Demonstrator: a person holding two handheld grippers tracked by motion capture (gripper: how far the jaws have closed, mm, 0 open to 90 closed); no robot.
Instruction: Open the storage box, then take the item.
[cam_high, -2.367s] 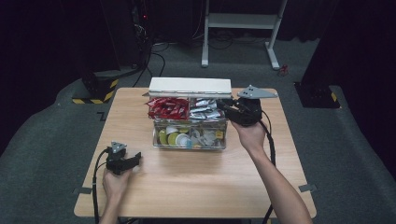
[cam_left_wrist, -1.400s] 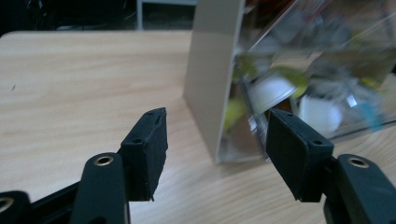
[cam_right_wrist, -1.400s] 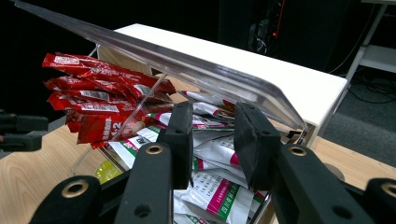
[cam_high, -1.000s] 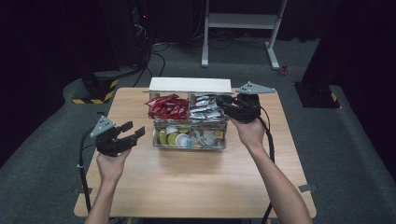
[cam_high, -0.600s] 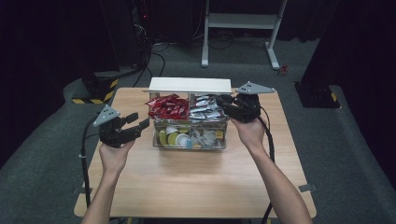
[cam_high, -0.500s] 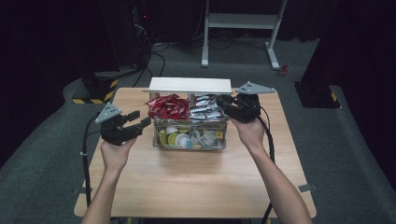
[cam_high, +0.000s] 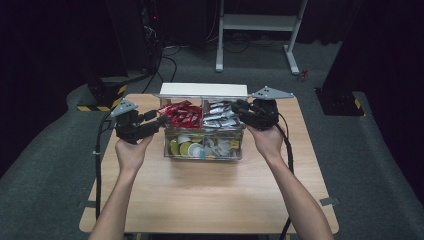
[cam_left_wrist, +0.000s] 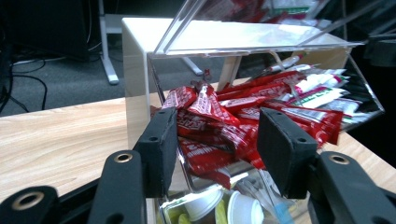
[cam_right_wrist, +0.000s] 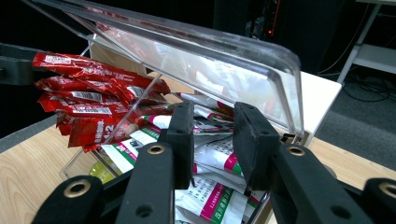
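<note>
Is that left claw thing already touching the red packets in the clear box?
Apart. In the left gripper view the left gripper stands open before the clear box; its wall lies between it and the red packets.

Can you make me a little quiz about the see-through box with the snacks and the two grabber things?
1. True or false: the left hand-held gripper is shut on a red packet.
2. The red packets sit in which part of the clear box, seen in the high view? A) upper left B) upper right C) bottom
3. What colour are the packets in front of the right hand-held gripper?

Key
1. False. Its jaws stand open, with the packets beyond them.
2. A.
3. White, with pink and green markings.
</note>
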